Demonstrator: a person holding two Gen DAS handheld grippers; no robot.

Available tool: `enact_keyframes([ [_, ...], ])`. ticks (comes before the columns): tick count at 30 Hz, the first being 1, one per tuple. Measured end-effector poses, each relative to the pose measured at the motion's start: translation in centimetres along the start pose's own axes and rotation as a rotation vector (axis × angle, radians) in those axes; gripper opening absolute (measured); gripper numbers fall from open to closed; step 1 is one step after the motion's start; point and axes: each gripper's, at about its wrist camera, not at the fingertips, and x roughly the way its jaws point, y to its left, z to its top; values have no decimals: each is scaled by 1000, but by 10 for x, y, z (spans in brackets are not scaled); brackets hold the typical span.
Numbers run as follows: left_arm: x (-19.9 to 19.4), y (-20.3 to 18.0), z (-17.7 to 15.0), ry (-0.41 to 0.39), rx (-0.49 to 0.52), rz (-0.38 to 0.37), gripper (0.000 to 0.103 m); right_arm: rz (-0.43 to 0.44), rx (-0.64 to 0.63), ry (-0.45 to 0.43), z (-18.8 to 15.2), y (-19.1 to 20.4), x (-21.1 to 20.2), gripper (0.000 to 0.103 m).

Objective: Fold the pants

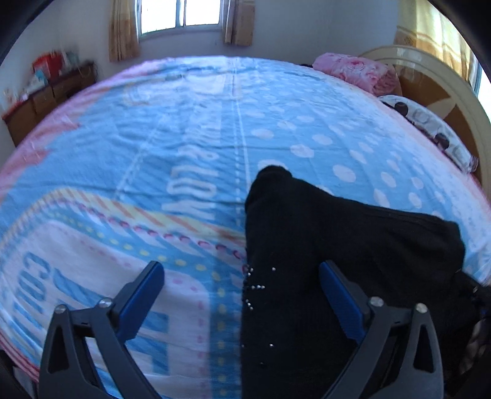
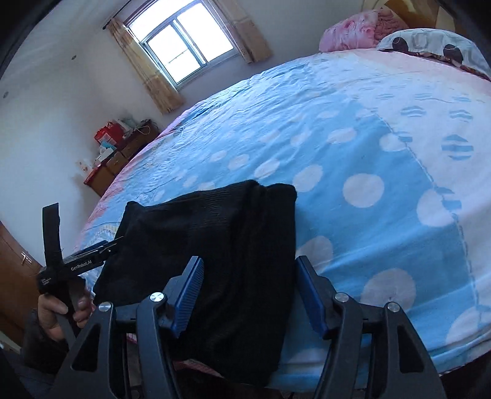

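Black pants (image 1: 337, 245) lie folded into a thick block near the front edge of the bed, with small shiny studs along their left edge. My left gripper (image 1: 241, 285) hovers open over that studded edge, its left finger above the sheet and its right finger above the cloth. In the right wrist view the pants (image 2: 214, 239) sit between the blue pads of my right gripper (image 2: 248, 288). It stands open, its left finger over the cloth and its right finger beside the pants' right edge. A hand (image 2: 58, 310) holds the left gripper (image 2: 84, 224) at the pants' left side.
The bed wears a blue sheet (image 2: 353, 159) with white dots and pink borders. A pink quilt (image 1: 356, 72) and a spotted pillow (image 1: 429, 129) lie by the headboard (image 1: 435, 79). A wooden cabinet (image 1: 43, 98) with red boxes stands beyond the far side, below a window (image 1: 181, 15).
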Motion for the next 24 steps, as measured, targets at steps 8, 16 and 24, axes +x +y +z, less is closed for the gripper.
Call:
enact_keyframes([
  [8,-14,-6,10,7,-19,-224,18,35,-33,132,9,14,10,32],
  [16,-58,42,63,-136,-125,-273,17,120,-126,143,69,69,9,30],
  [24,-98,157,136,-337,-206,-17,17,307,-334,133,172,197,95,30],
])
